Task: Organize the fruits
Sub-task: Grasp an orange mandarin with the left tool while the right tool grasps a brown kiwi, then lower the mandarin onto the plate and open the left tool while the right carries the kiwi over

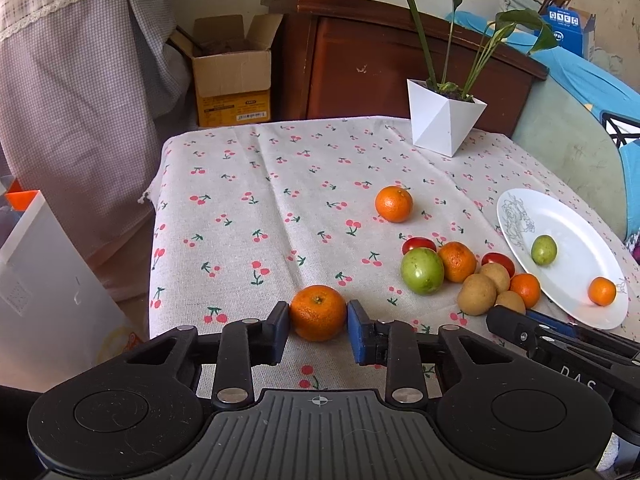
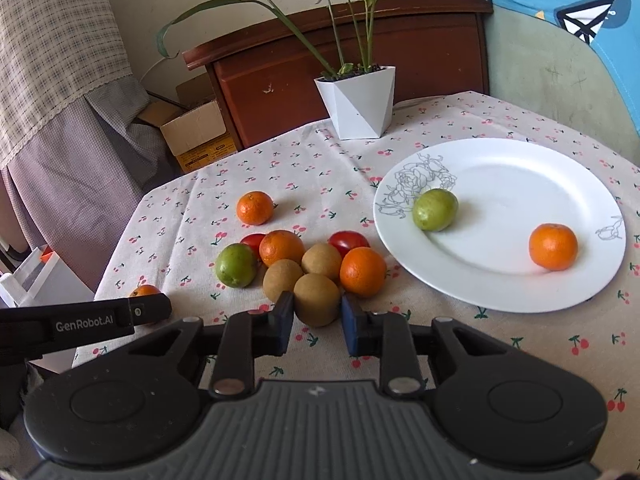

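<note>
Both tongs slant down toward the cherry-print tablecloth (image 1: 260, 184). The left tongs (image 1: 318, 322) pinch a mandarin (image 1: 318, 312), one pad on each side, at the cloth's near edge. The right tongs (image 2: 317, 314) pinch a brown round fruit (image 2: 317, 299), the nearest of the fruit heap (image 2: 296, 262). The white plate (image 2: 520, 184) lies at two o'clock from it, holding a green fruit (image 2: 435, 209) and an orange (image 2: 553, 246).

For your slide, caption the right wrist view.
Right gripper shut on a brown fruit beside the white plate.
</note>
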Tool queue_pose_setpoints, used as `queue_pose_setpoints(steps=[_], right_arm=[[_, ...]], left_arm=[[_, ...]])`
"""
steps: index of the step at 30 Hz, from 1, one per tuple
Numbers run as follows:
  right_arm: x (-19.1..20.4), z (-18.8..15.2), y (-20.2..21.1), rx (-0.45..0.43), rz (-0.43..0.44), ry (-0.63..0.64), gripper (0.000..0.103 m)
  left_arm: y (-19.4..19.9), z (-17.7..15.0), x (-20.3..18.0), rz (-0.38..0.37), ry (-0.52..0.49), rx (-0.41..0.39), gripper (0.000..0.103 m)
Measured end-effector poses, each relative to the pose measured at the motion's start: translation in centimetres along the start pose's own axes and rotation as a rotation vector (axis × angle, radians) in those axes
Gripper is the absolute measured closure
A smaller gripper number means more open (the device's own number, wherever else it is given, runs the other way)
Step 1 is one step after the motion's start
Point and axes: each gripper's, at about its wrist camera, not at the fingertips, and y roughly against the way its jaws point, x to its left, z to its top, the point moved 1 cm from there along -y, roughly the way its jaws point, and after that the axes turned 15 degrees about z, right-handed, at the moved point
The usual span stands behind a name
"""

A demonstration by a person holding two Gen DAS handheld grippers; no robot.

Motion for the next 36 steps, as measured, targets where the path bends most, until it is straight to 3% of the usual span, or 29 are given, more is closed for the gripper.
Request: queue_pose_setpoints(steps=[22,32,36], right_arm=[[-0.2,1.5,2.7,-0.021,0.024,-0.044,0.078],[-0.9,4.8,5.5,-0.031,0.033,0.01,0.078],[-2.6,6.4,6.4,-0.035,0.048,-0.025,0.078]], left_arm=[[1.3,0.6,-0.4,-0.084,0.038,-0.015,0.075],[2.9,1.9,-2.8,-0.218,0.04,-0.034,0.075],[3.3,2.7,-4.3,-0.277,0.038,-0.031,0.075]])
